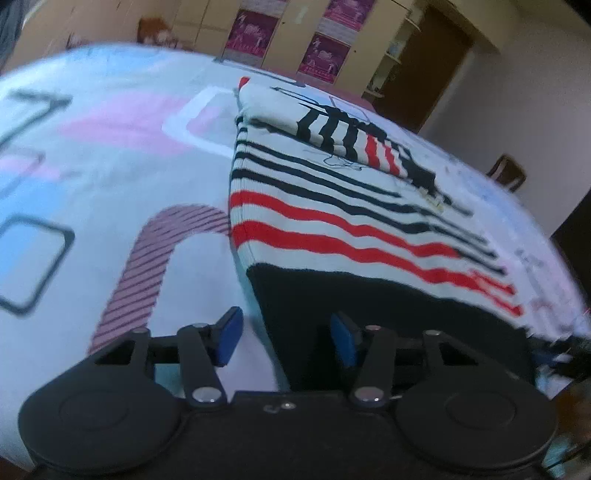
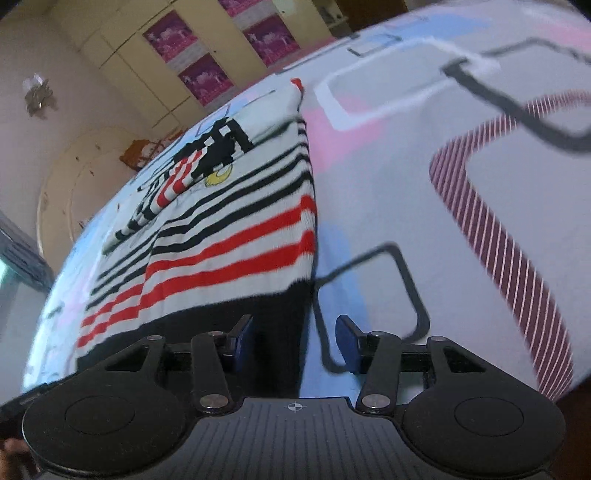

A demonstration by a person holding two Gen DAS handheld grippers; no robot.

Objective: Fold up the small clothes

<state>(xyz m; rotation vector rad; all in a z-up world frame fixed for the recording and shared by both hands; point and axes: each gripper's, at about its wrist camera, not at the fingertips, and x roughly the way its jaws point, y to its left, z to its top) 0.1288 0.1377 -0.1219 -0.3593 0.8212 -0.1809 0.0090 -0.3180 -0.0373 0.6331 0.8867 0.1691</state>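
A small knitted sweater [image 1: 332, 229] lies flat on the bed, white with black and red stripes and a wide black hem [image 1: 369, 314]. My left gripper [image 1: 286, 338] is at the hem's left corner; its blue pads [image 1: 229, 336] stand apart, with the corner's edge between them and no pad pressing on it. In the right wrist view the same sweater [image 2: 229, 240] shows a folded striped sleeve across its upper part. My right gripper [image 2: 293, 343] straddles the right corner of the black hem [image 2: 229, 325], and its pads [image 2: 347, 343] also stand apart around the cloth.
The bed sheet [image 1: 110, 155] is pale with pink, blue and black outlined shapes and a dark red striped arch [image 2: 498, 240]. Beyond the bed stand cream cupboards with magenta posters [image 1: 251, 33], a brown door [image 1: 432, 66] and a wooden chair [image 1: 506, 171].
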